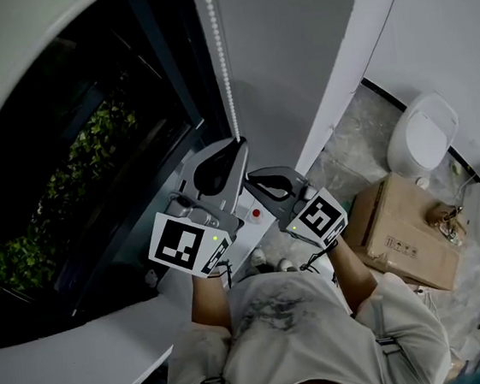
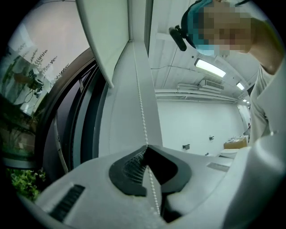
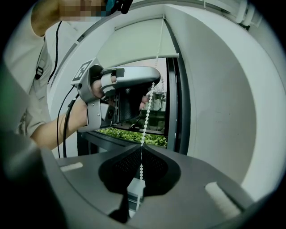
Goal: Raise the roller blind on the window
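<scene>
Your L gripper (image 2: 146,148) — jaws closed tight on the bead chain (image 2: 142,107), gripping it above your R gripper (image 3: 140,148), which is also pinched shut on the same chain. Chain hangs straight at the window's (image 1: 171,74) right edge. Roller blind (image 3: 134,42) covers the window's top only — lower pane bare, foliage (image 1: 98,151) visible.

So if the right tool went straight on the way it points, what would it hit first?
Probably the window, past the bead chain it grips. The left tool, clamped on the same chain, sits just above that line and may come first; depth is unclear.
</scene>
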### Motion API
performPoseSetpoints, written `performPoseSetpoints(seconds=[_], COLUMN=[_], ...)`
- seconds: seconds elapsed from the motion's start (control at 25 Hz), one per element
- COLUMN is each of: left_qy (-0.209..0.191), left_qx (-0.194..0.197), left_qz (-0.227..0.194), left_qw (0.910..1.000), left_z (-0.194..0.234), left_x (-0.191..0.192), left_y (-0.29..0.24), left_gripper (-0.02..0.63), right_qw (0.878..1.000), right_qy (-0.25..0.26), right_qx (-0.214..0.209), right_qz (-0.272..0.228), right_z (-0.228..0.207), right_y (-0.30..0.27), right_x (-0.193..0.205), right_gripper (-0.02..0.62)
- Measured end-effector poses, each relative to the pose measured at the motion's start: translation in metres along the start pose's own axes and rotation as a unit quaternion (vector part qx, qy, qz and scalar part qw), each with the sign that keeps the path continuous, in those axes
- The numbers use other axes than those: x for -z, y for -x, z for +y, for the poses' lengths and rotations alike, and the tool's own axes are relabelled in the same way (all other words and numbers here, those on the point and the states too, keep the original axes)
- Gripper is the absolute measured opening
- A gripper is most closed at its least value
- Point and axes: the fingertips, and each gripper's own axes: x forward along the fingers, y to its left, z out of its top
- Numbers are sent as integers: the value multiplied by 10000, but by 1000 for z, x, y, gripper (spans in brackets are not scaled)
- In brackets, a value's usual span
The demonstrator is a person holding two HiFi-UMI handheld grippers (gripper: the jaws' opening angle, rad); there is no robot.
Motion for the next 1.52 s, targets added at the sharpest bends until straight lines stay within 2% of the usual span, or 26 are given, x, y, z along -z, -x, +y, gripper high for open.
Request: performPoseSetpoints(seconds=[1.08, 1.52], left_qy=[677, 763], left_qx=[-17, -96], left_qz=[618, 809], left_qw=[9958, 9938], left_z=[-9, -9], left_x=[92, 116], left_y=[5, 6], left_gripper=[9, 9], right_qw=[9956, 9932], right_qy=[-552, -679], right_qx=[-24, -69], right_qz=[760, 938], right_z=[2, 4], right_y=[-2, -1], right_x=[92, 116], right_gripper=[11, 11])
